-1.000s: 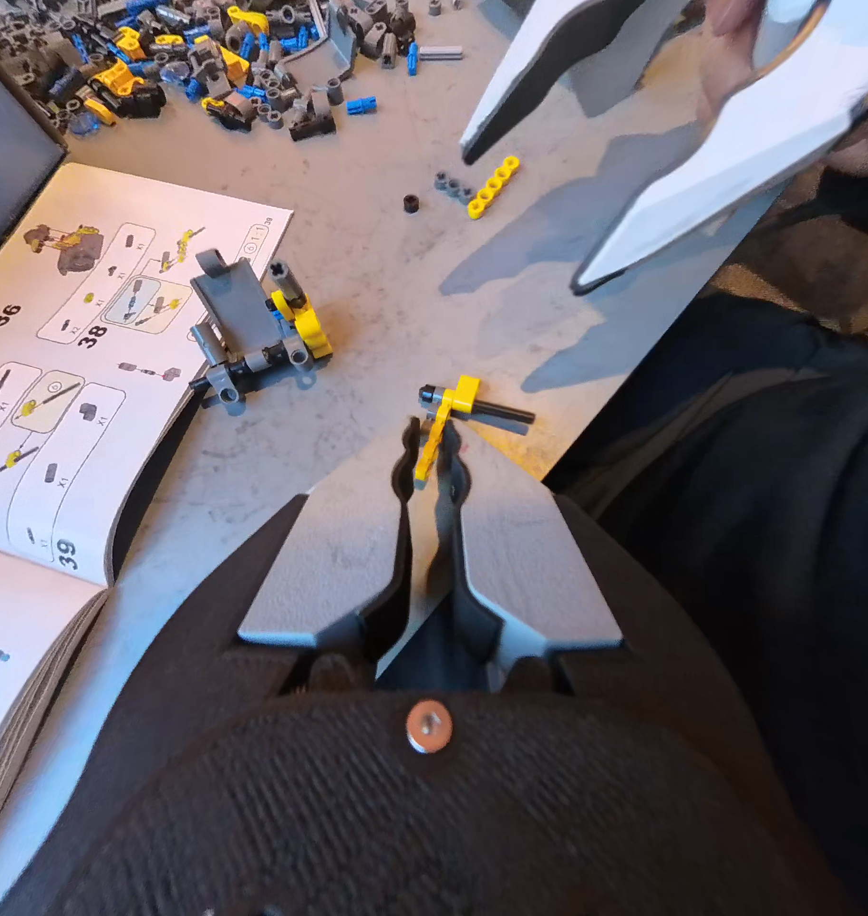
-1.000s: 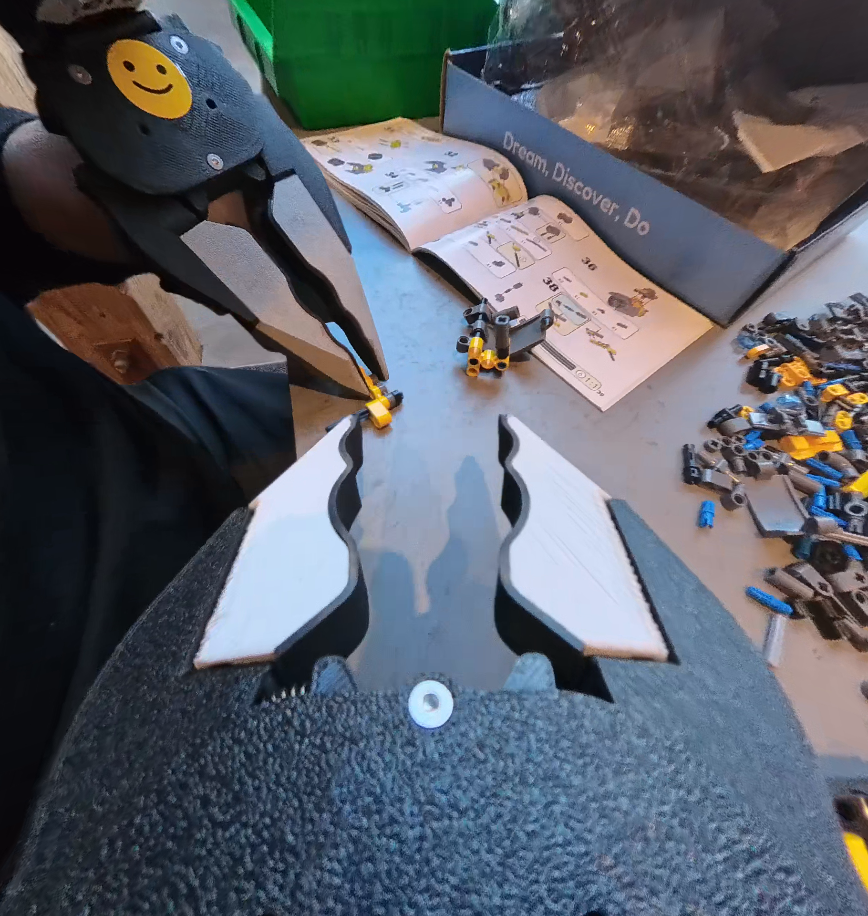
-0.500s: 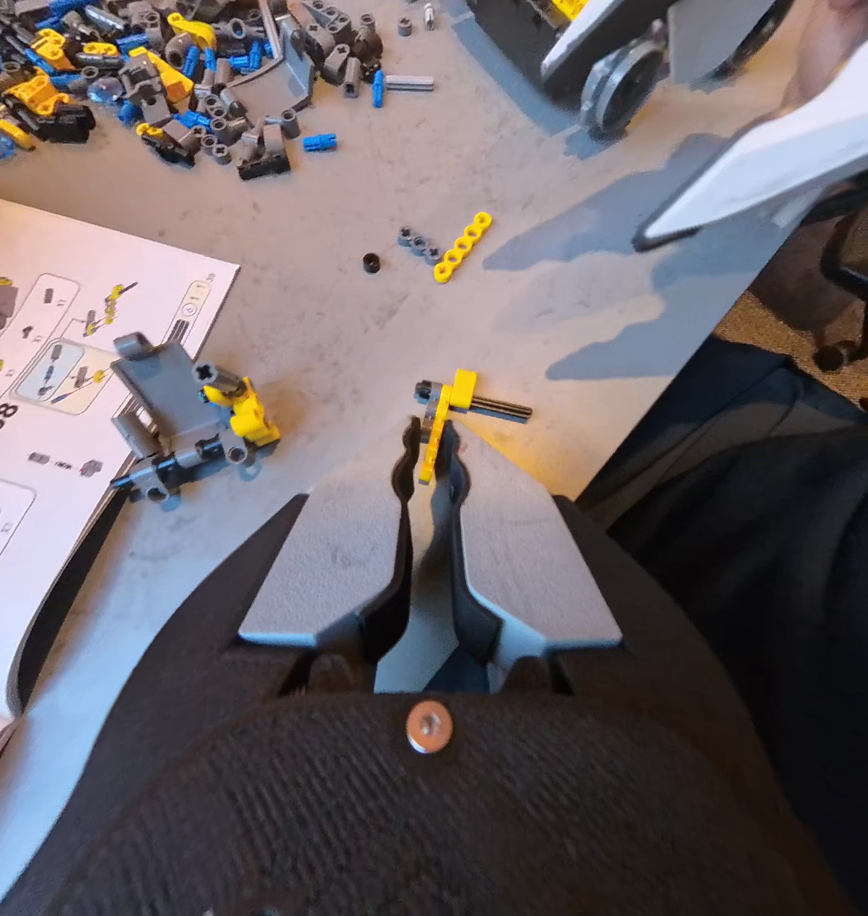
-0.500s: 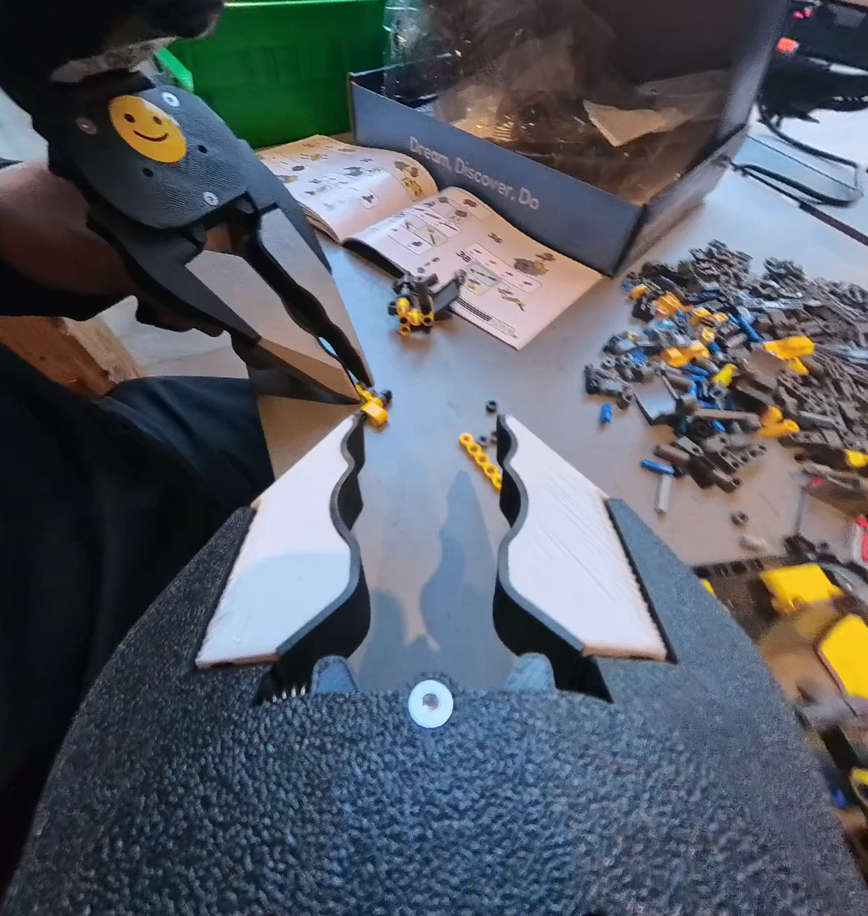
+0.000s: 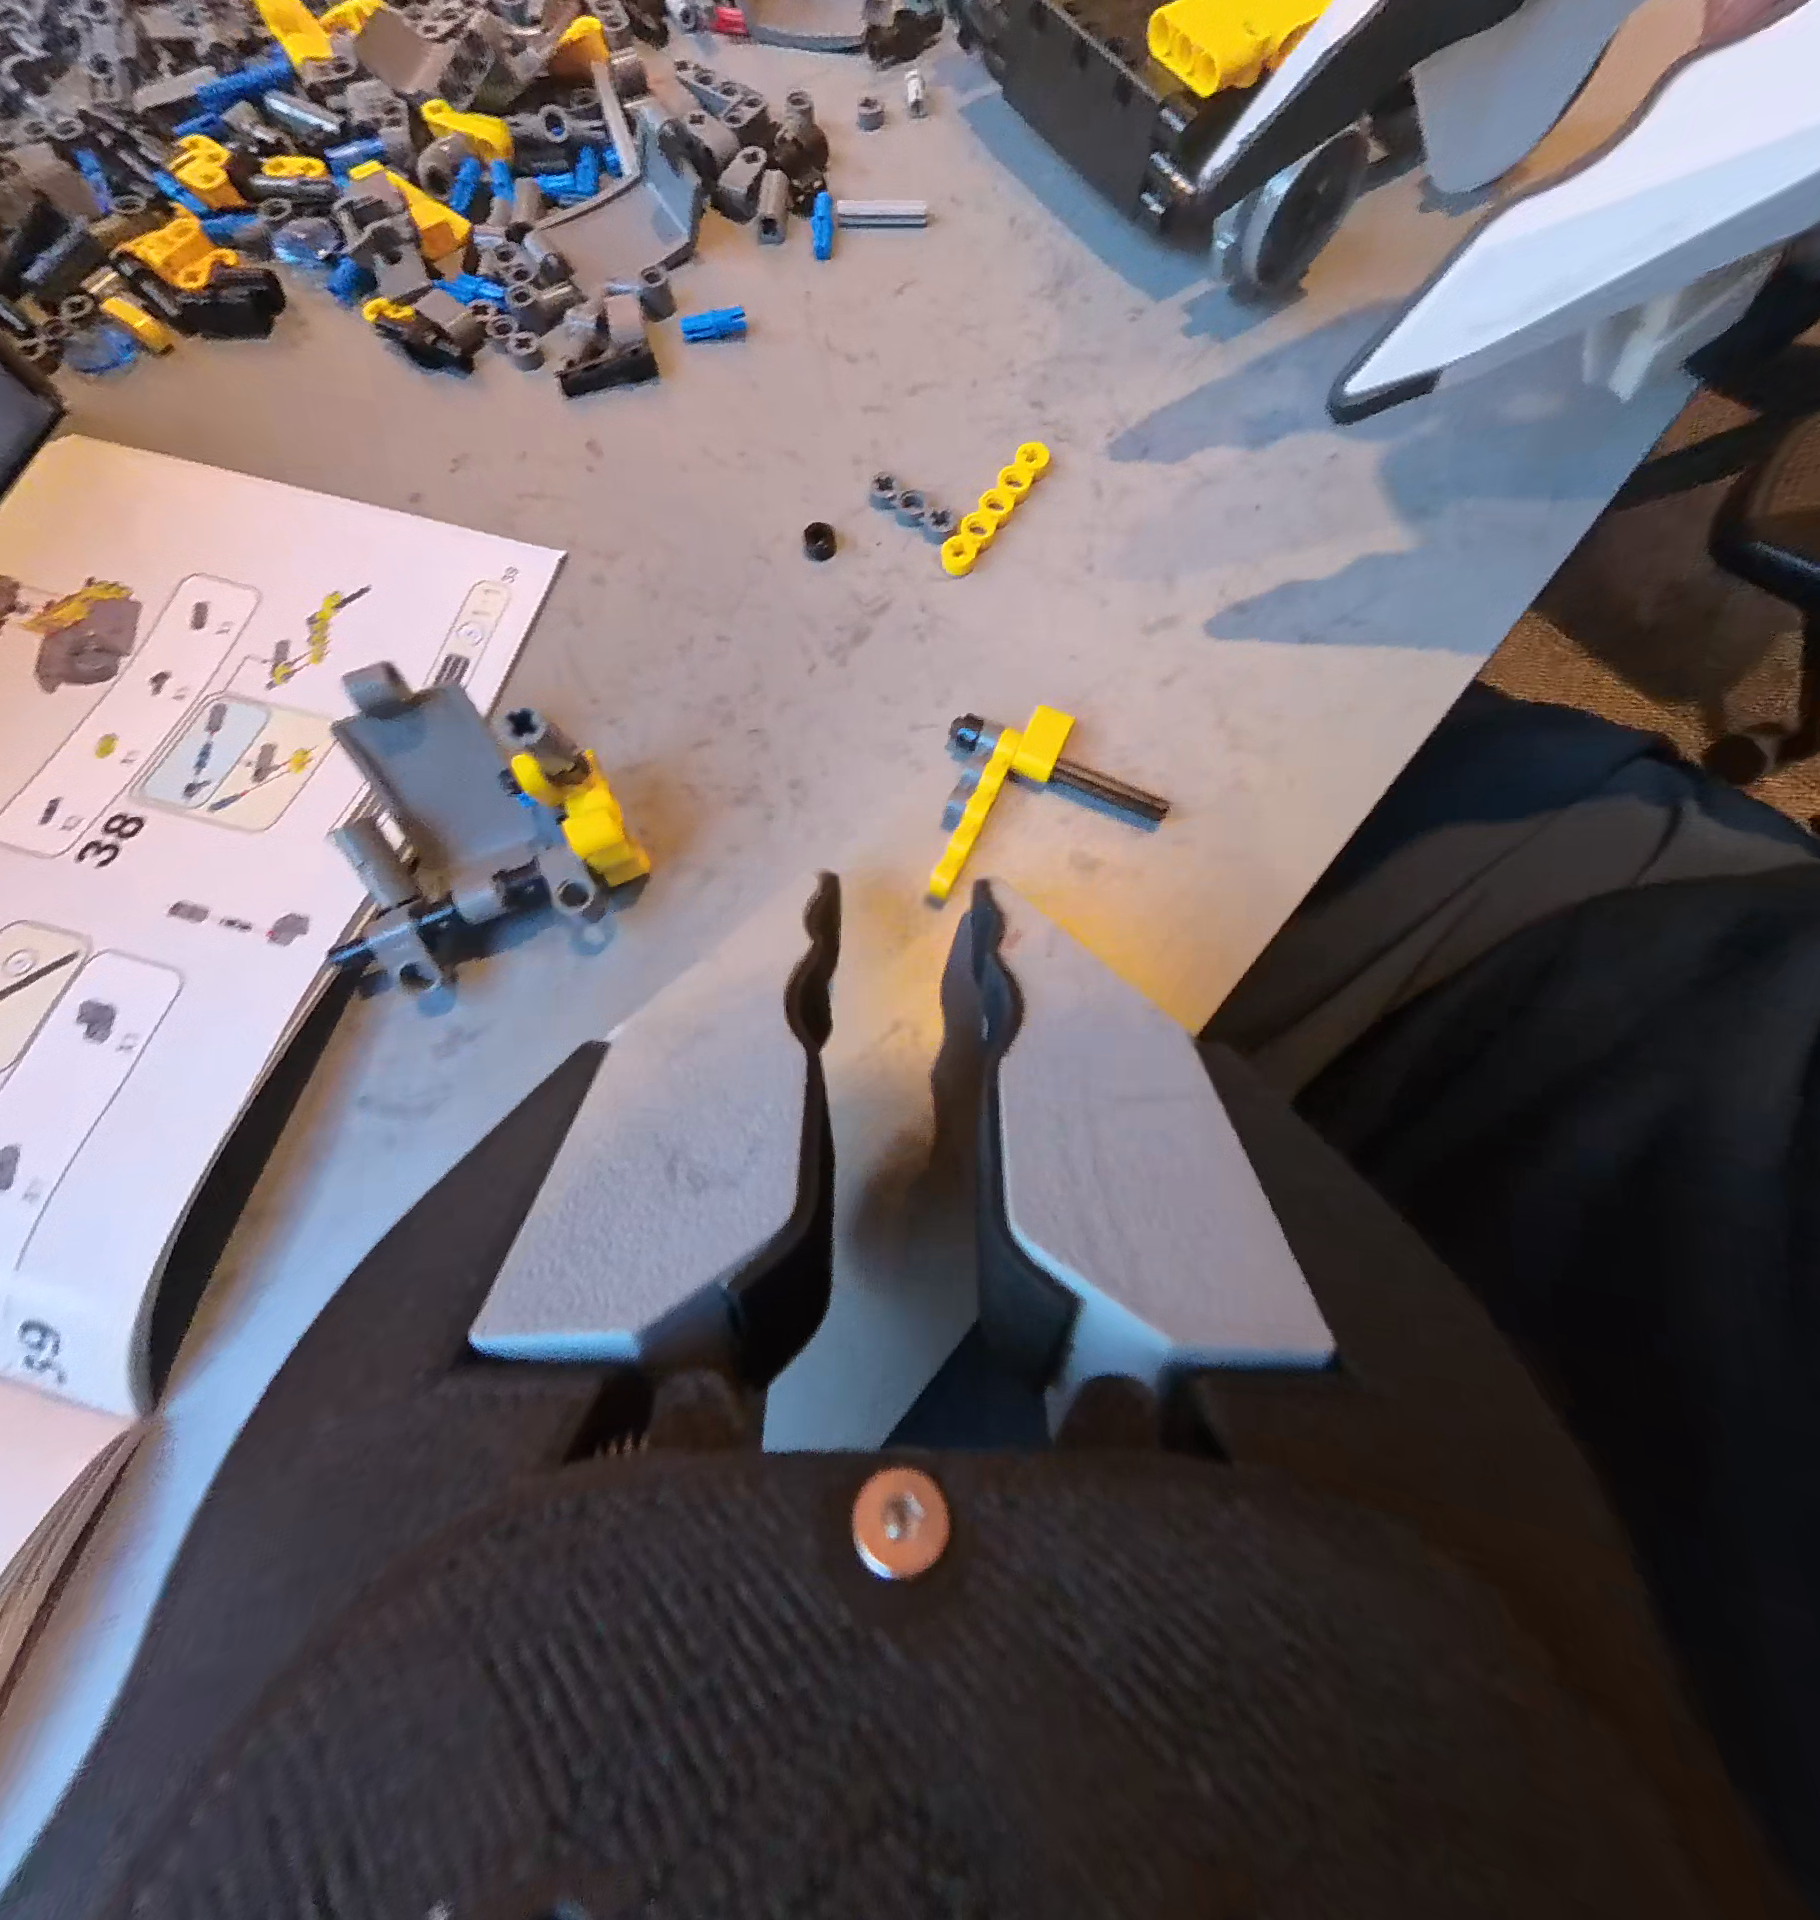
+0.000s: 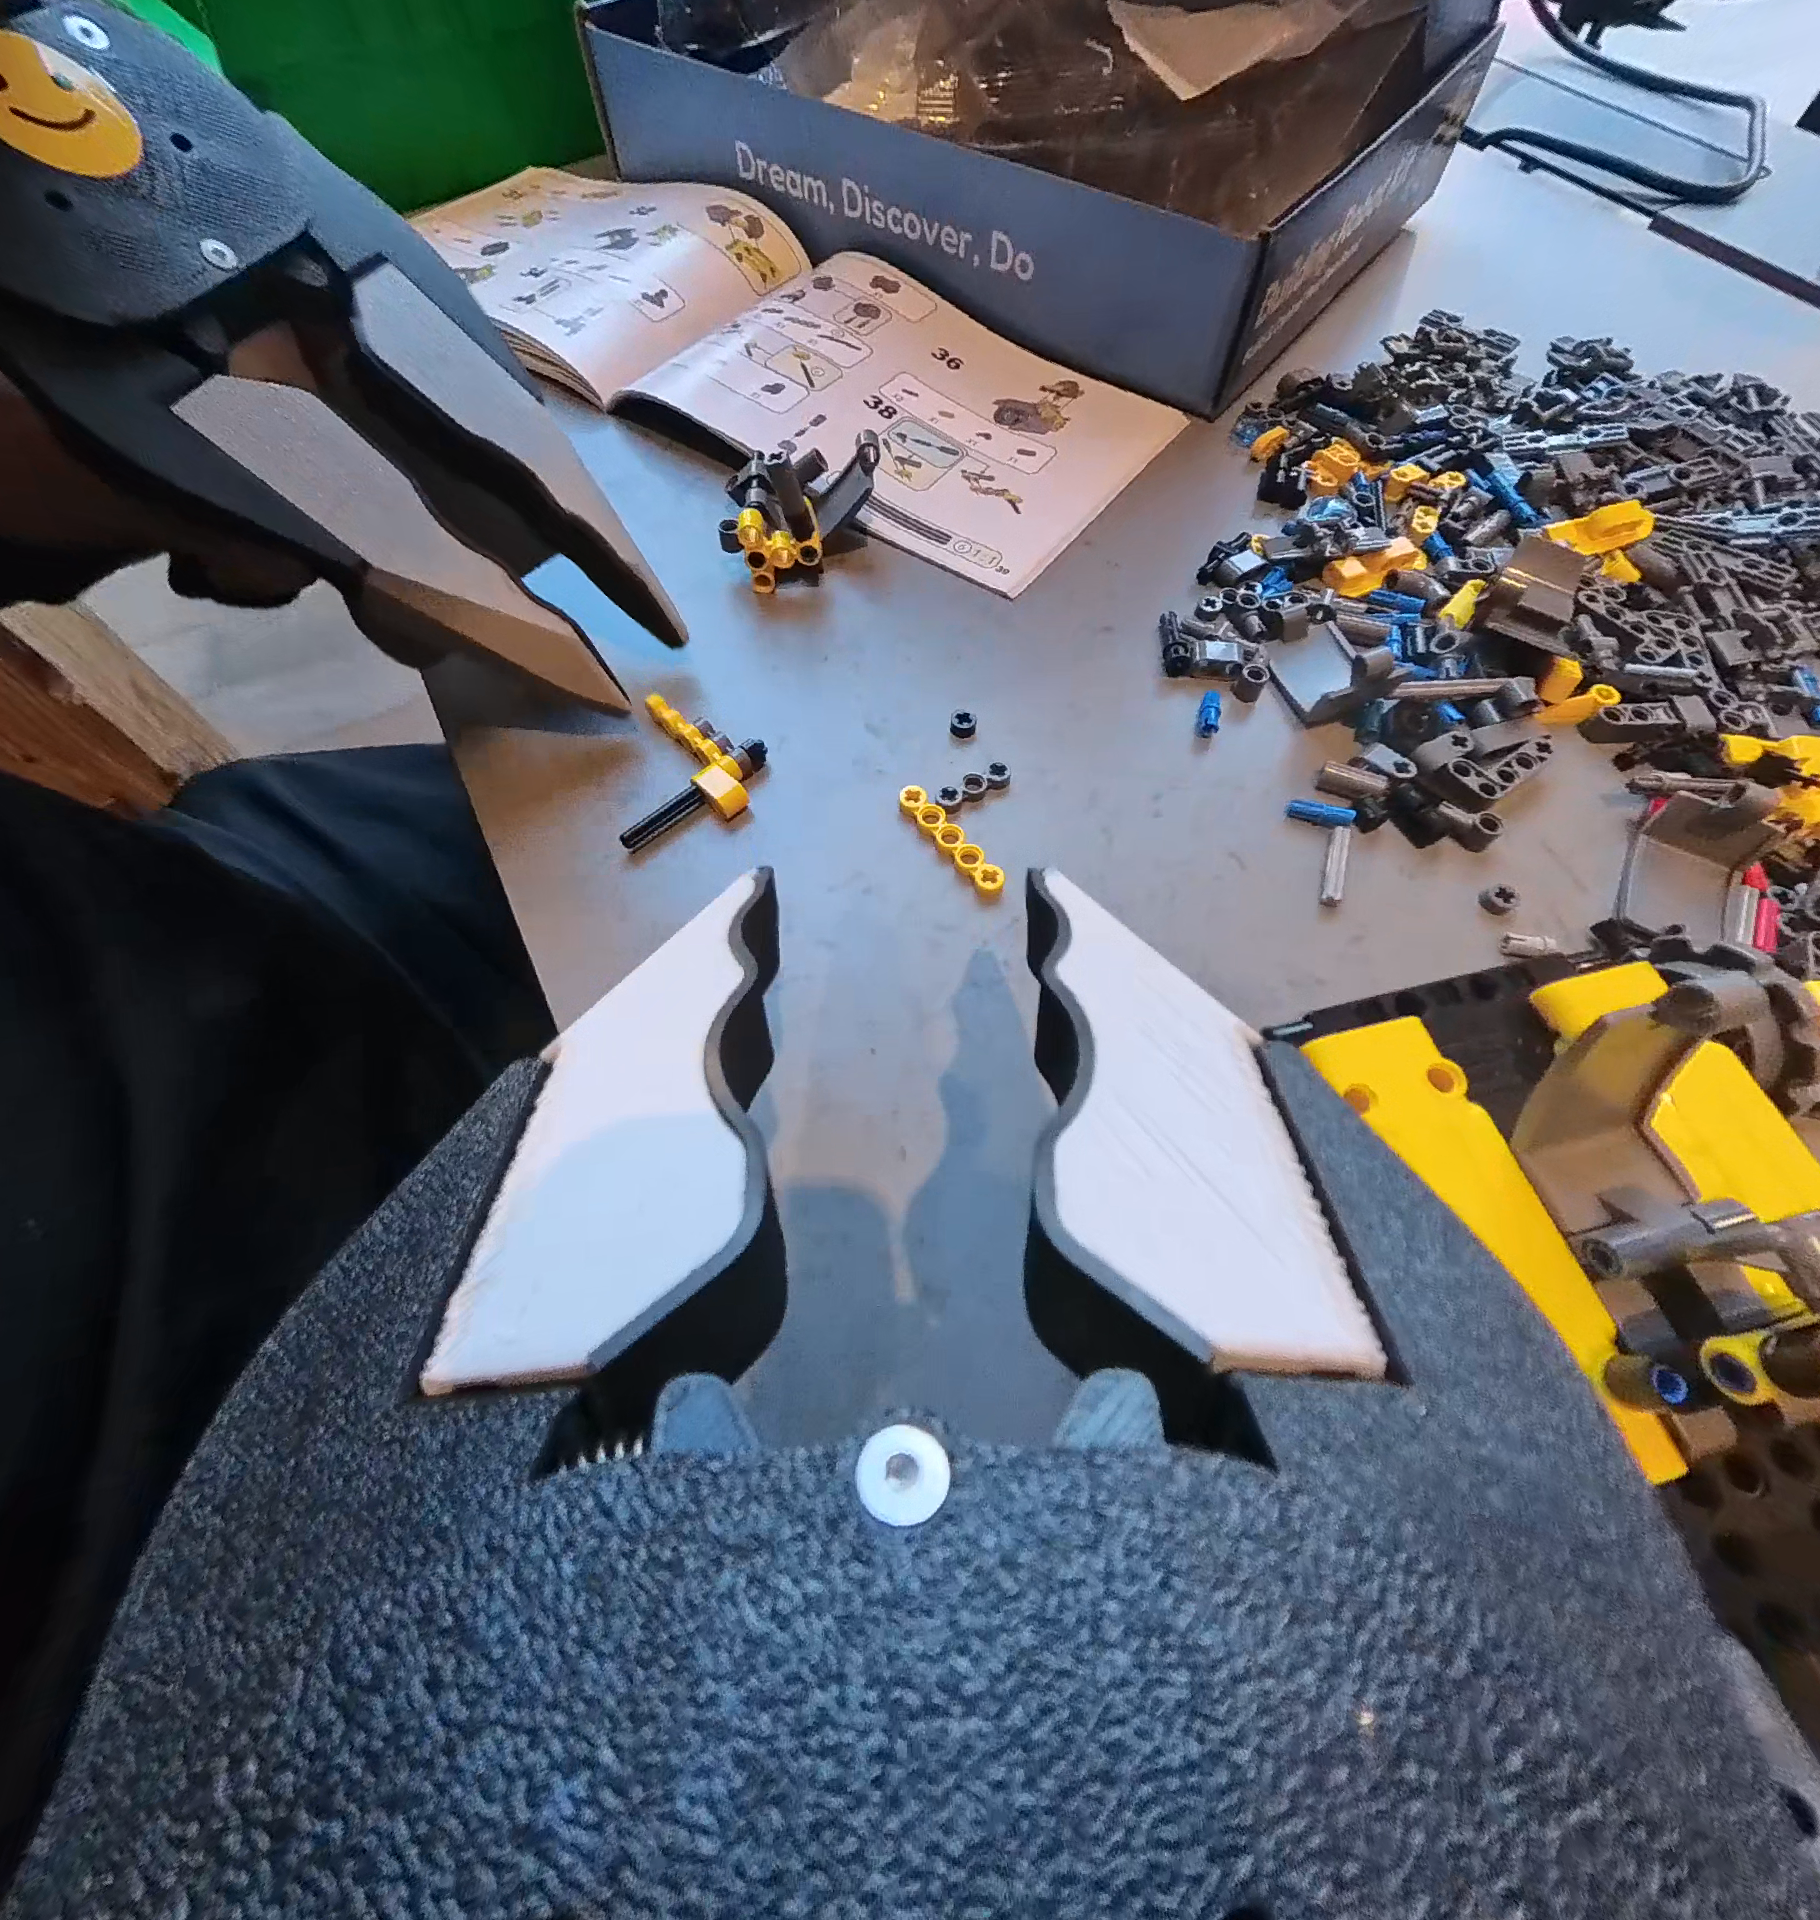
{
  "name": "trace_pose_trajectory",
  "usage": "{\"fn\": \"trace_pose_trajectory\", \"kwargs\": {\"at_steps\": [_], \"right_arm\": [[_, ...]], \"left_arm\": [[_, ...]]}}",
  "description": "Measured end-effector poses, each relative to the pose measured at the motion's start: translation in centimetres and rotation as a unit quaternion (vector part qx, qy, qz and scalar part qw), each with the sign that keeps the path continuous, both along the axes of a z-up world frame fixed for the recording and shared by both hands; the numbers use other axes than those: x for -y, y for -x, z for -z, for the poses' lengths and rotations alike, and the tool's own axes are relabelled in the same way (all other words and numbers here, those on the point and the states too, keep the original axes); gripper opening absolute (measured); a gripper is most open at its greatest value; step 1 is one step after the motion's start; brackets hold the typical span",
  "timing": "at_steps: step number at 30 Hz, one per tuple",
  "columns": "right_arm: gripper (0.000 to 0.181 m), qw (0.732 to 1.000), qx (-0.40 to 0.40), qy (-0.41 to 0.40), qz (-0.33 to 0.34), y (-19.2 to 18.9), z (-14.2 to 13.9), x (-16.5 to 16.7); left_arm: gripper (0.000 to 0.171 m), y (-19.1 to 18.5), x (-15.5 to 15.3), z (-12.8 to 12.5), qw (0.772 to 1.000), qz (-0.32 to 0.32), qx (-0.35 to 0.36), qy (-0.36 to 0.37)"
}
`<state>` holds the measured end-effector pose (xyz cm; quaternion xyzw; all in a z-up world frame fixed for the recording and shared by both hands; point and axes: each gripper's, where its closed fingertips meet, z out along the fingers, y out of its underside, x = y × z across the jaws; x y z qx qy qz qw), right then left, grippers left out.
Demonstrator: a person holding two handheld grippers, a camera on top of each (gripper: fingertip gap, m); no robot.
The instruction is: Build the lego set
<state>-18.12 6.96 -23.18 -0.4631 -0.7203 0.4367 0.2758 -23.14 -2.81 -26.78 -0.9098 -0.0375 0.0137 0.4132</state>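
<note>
— Paper first, far left: the instruction booklet (image 5: 210, 790) lies open, with the grey-and-yellow sub-assembly (image 5: 480, 821) resting on its corner, presumably beside the pictured step.

— And the left gripper (image 5: 901, 899)?

— Jaws parted a little, empty. The yellow beam with the black axle (image 5: 1010, 784) lies on the grey table (image 5: 677, 582) just beyond its tips. Half a second ago those jaws pinched the beam; now it is released.

— Further right?

— The right gripper (image 6: 901, 904) is wide open and empty, near the yellow holed beam (image 6: 953, 836).
</note>
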Motion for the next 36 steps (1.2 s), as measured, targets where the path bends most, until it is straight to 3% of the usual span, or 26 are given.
{"fn": "trace_pose_trajectory", "kwargs": {"at_steps": [11, 17, 24, 30, 36], "right_arm": [[0.049, 0.998, -0.014, -0.009, 0.055, -0.5, -0.1, -1.7], [0.049, 0.998, -0.035, -0.011, 0.053, 0.1, -0.7, -0.9], [0.045, 0.992, -0.122, 0.014, 0.04, 1.3, -4.2, 0.5], [0.056, 1.0, -0.024, 0.012, -0.004, 2.4, -0.9, 1.6], [0.054, 0.998, 0.032, -0.057, -0.016, 3.0, 0.8, 1.1]], "left_arm": [[0.023, 1.7, 2.6, -0.1, 0.999, -0.007, -0.042, -0.024], [0.023, 3.9, 4.5, -0.1, 0.997, -0.027, -0.062, -0.028], [0.025, 5.7, 5.4, -1.0, 0.996, -0.034, -0.072, -0.044], [0.028, 8.0, 3.6, -2.7, 0.993, 0.035, -0.114, -0.026], [0.029, 8.1, 2.0, -2.4, 0.991, 0.05, -0.118, -0.034]]}}
